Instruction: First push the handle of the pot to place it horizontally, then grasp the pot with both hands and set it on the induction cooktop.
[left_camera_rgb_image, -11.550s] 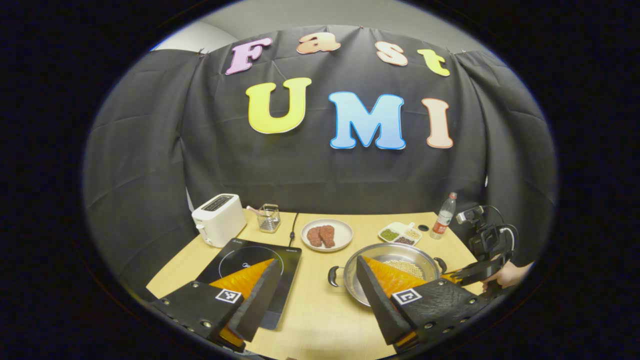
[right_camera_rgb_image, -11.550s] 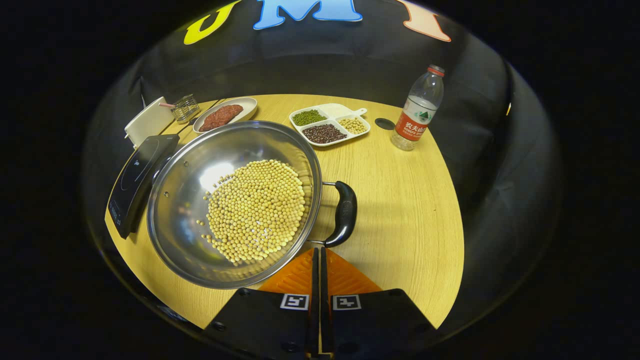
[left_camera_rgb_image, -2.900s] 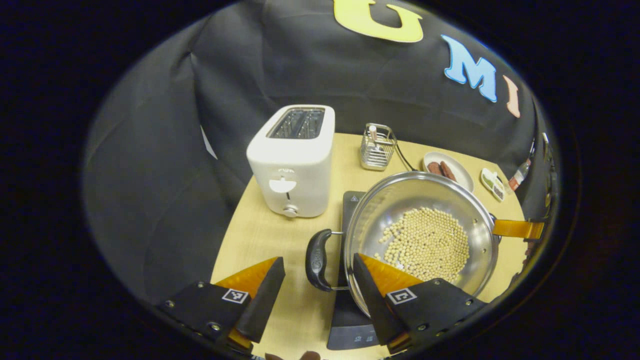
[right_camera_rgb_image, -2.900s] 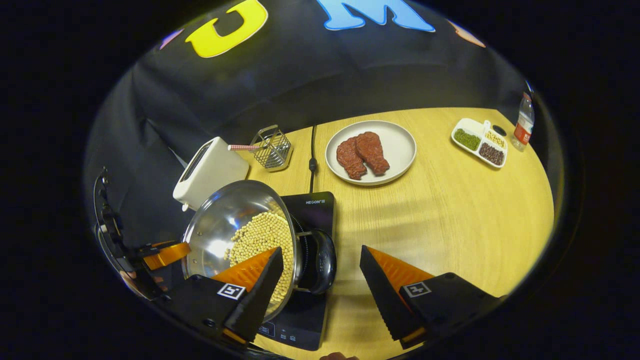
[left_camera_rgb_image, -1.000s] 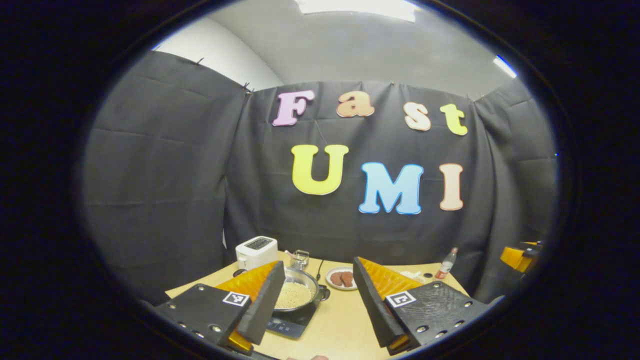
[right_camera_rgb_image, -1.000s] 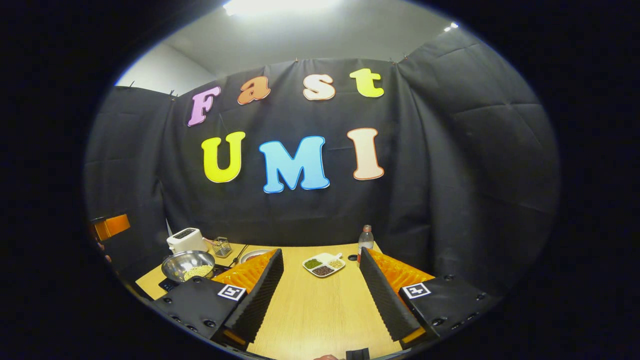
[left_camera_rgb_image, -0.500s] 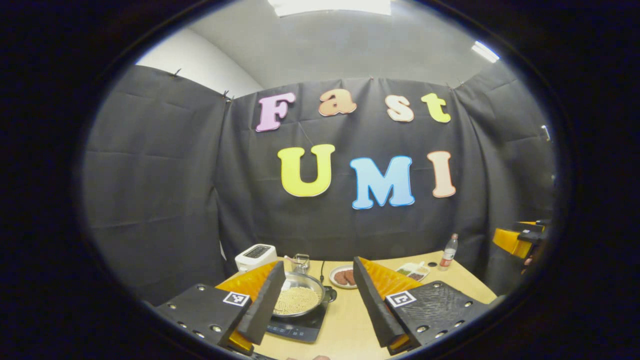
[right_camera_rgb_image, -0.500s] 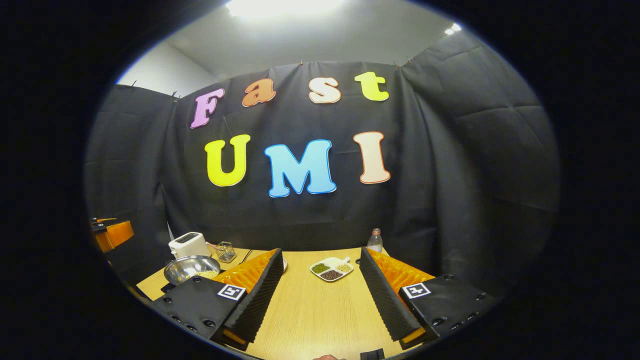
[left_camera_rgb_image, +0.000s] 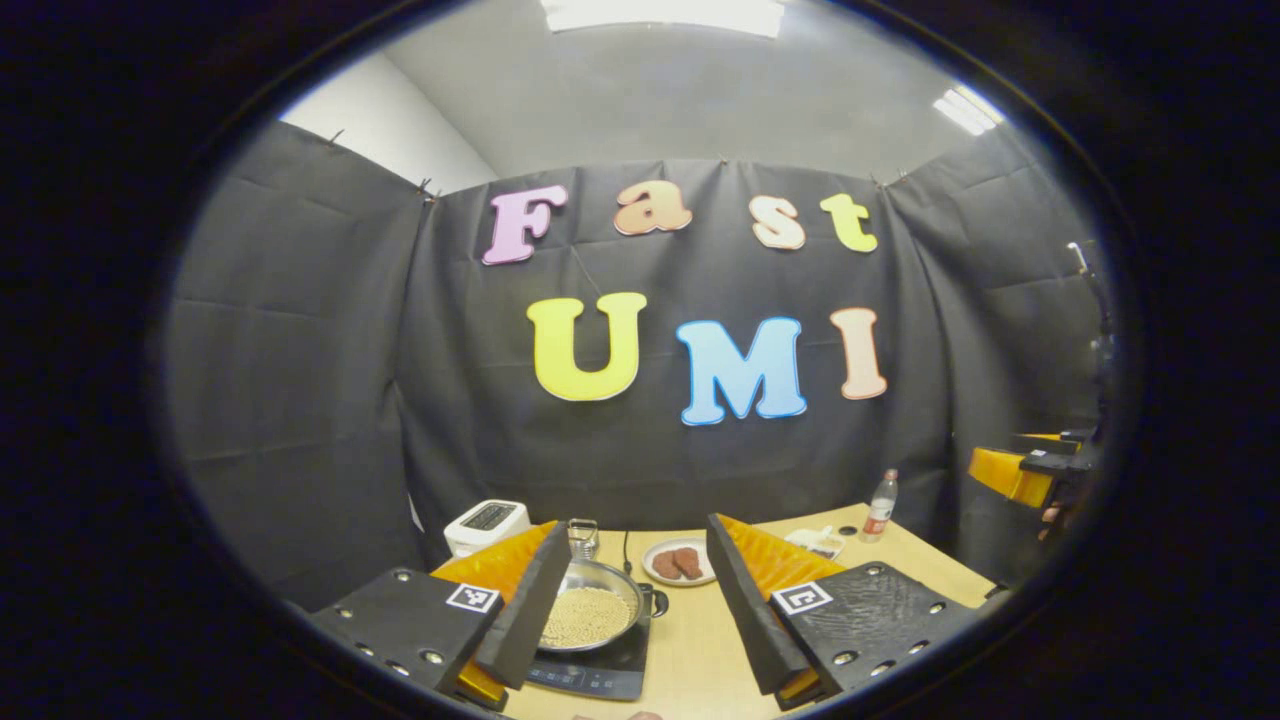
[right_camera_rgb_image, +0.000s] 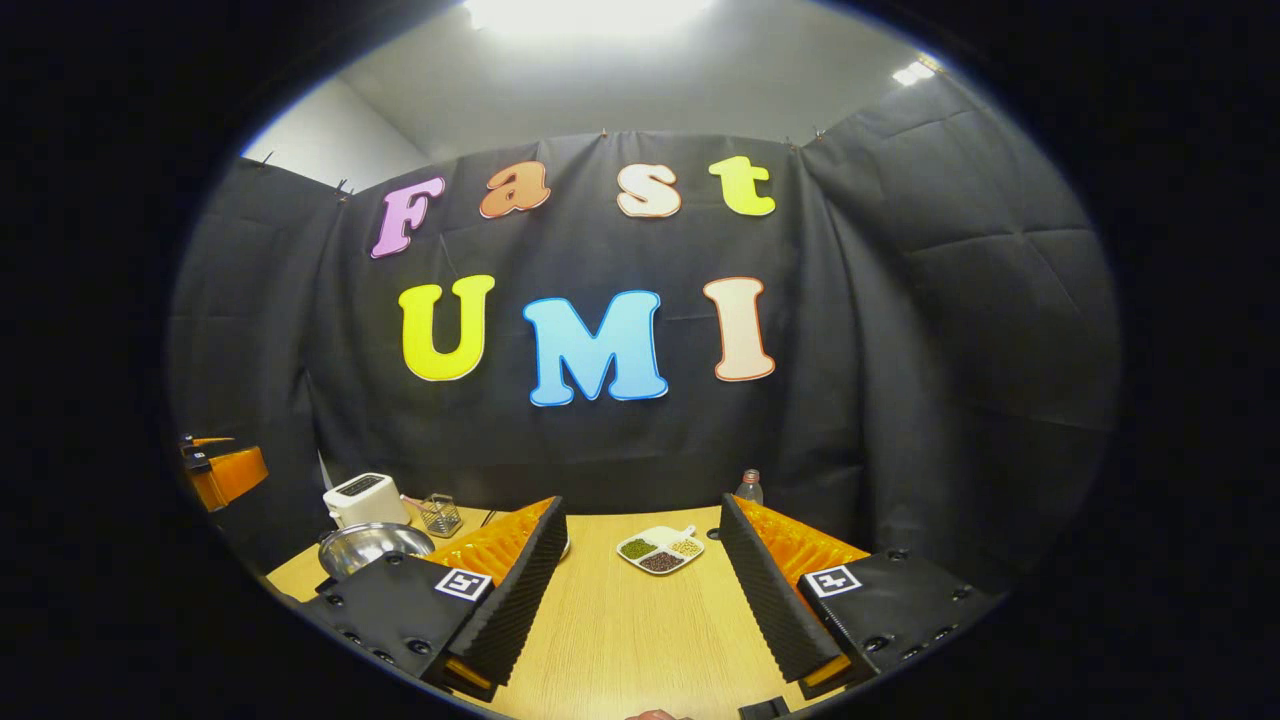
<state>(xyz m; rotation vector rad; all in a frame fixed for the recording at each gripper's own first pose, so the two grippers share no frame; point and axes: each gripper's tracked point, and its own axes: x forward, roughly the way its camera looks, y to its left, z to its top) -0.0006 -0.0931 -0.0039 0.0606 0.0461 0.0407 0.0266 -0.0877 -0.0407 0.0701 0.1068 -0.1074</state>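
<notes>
The steel pot holds yellow beans and sits on the black induction cooktop; one black handle sticks out to its right. In the left gripper view, my left gripper is open, raised and well back from the pot, with nothing between its fingers. My right gripper is also open and empty, held above the table's near edge. In the right gripper view the pot lies far to the left. Each gripper appears at the other view's edge: the right gripper, the left gripper.
A white toaster and a wire basket stand behind the cooktop. A plate of meat, a divided dish of beans and a water bottle stand toward the back of the wooden table.
Since 2.9 s ago both grippers have left the pot's handles and drawn up and back. Over the last second they only drift slightly; the pot stays on the cooktop.
</notes>
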